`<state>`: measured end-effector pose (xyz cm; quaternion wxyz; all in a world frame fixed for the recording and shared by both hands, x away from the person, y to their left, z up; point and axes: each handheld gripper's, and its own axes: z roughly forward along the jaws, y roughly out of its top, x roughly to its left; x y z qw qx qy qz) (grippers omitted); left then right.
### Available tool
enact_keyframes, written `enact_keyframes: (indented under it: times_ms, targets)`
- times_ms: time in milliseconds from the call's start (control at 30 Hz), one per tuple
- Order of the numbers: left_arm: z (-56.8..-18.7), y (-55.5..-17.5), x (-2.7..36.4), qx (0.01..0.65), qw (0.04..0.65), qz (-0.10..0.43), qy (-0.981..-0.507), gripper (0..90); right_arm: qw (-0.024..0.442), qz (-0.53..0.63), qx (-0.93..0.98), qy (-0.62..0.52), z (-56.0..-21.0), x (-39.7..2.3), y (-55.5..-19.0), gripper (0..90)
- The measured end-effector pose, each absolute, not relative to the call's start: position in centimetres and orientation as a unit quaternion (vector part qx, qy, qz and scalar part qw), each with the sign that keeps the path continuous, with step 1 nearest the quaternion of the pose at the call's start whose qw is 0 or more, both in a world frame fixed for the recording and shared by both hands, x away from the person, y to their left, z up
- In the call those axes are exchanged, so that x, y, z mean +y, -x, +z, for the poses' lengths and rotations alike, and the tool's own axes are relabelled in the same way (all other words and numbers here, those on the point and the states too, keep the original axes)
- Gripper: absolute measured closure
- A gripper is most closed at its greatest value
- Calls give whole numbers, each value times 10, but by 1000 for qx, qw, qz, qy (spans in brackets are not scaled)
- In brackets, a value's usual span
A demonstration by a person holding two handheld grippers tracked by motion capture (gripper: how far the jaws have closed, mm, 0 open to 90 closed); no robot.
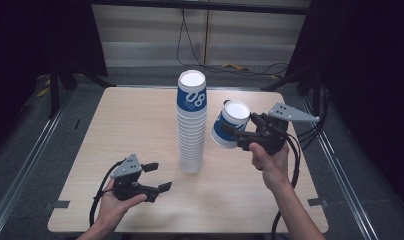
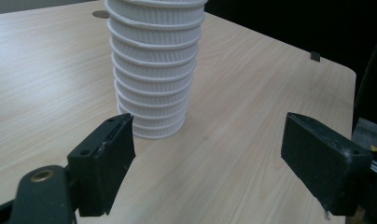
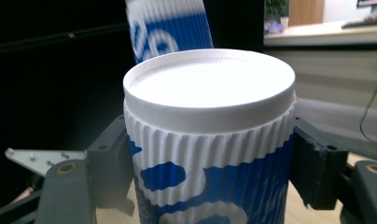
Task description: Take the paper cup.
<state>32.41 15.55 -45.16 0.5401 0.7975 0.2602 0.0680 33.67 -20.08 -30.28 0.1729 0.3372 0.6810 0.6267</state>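
A tall stack of blue-and-white ribbed paper cups (image 1: 192,120) stands upside down in the middle of the wooden table (image 1: 115,130). To its right, my right gripper (image 1: 236,134) is shut on a single blue-and-white cup (image 1: 230,123), held in the air upside down and tilted; its white base faces the camera in the right gripper view (image 3: 210,88), with a jaw on each side. My left gripper (image 1: 158,176) is open near the table's front left, pointing at the foot of the stack (image 2: 154,70) with nothing between its jaws.
Black cables trail from both grippers toward the front edge. Beyond the table's far edge lies grey floor with cables (image 1: 230,65), and dark stands rise at both sides. The right edge of the table (image 2: 336,65) shows past the stack in the left gripper view.
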Motion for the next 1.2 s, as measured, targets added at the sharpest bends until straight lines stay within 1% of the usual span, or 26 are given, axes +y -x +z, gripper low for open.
enact_keyframes:
  times_ms: [233,367,433,567,633,667,700,867,967,1000,1100,1133,1200]
  targets:
    - [-448,-332,141,241,546,68,-799,175,151,620,691,-339,-327,-198,-335,261]
    - [-445,-329,139,238,557,68,-792,172,141,613,700,-338,-341,-191,-334,265]
    - [-447,-326,141,231,565,55,-790,162,126,617,700,-337,-351,-188,-333,267]
    - [-452,-322,142,230,559,59,-794,160,121,609,708,-335,-365,-182,-333,267]
    - [-455,-321,142,237,554,67,-796,166,115,605,716,-328,-370,-178,-332,267]
    - [-455,-321,142,237,554,67,-796,168,115,605,716,-328,-370,-178,-332,267]
    - [-458,-321,142,241,553,56,-796,167,110,604,719,-325,-374,-174,-329,267]
    - [-458,-318,140,238,549,59,-799,168,100,603,728,-311,-386,-167,-326,266]
    - [-458,-318,140,235,557,55,-795,167,95,602,732,-304,-393,-164,-325,266]
    - [-459,-317,139,237,568,48,-787,166,84,604,732,-304,-395,-164,-325,266]
    - [-460,-317,139,240,574,40,-782,164,73,603,734,-302,-400,-163,-327,267]
    - [-461,-316,139,239,575,40,-781,162,62,603,736,-301,-405,-162,-328,268]
    - [-460,-317,141,232,580,36,-780,161,58,601,737,-302,-408,-161,-329,268]
